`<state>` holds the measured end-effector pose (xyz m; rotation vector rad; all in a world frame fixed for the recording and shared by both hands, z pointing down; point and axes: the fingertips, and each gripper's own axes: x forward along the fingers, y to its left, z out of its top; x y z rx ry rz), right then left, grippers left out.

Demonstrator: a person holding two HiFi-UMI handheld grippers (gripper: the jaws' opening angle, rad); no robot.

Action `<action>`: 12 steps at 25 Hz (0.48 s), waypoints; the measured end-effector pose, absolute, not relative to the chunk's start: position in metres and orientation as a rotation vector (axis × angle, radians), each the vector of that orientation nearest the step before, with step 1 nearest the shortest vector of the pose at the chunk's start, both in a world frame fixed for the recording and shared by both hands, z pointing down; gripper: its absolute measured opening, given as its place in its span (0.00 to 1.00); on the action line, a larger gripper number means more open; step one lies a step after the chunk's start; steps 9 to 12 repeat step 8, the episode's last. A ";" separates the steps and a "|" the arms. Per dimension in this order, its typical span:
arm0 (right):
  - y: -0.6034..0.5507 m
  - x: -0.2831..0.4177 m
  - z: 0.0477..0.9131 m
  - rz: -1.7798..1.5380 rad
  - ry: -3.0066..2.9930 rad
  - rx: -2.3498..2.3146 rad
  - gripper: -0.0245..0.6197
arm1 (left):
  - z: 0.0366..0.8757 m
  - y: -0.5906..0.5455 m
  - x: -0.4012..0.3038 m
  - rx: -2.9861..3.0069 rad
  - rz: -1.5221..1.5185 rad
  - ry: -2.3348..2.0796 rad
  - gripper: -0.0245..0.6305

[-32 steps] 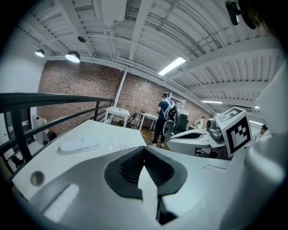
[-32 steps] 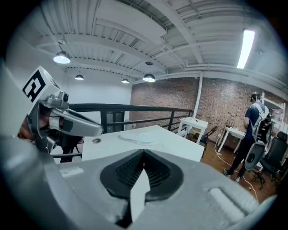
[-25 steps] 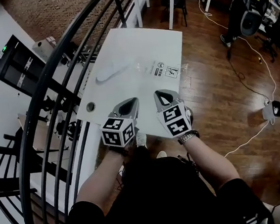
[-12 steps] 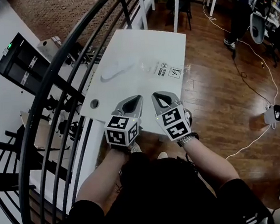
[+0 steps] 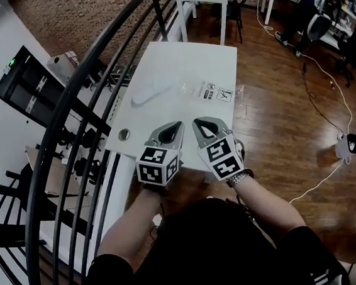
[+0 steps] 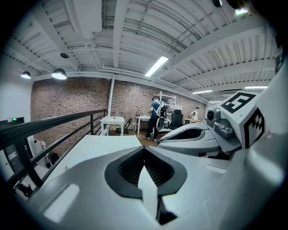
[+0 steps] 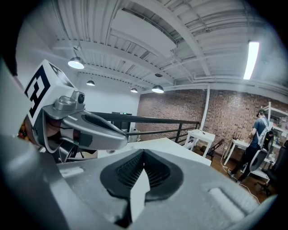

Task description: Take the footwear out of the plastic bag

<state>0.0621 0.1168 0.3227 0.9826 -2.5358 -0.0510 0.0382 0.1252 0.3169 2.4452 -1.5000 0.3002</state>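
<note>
Both tongs clenched, empty: left tongs [image 5: 175, 126] and right tongs [image 5: 197, 123] over near worktop [image 5: 181, 53] edge. White footwear [image 5: 149, 92] lies mid-worktop, seemingly inside clear plastic bag [image 5: 189, 88], well apart. Risk: pinching thin film only drags the whole bundle.

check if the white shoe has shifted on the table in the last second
No. The white shoe lies just as far beyond the round hole near the corner of the table as before; only the view drifted.
</note>
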 end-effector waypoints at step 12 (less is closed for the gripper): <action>0.133 0.040 0.313 -0.070 -2.528 1.005 0.03 | 0.309 0.141 0.021 2.473 0.302 -1.474 0.06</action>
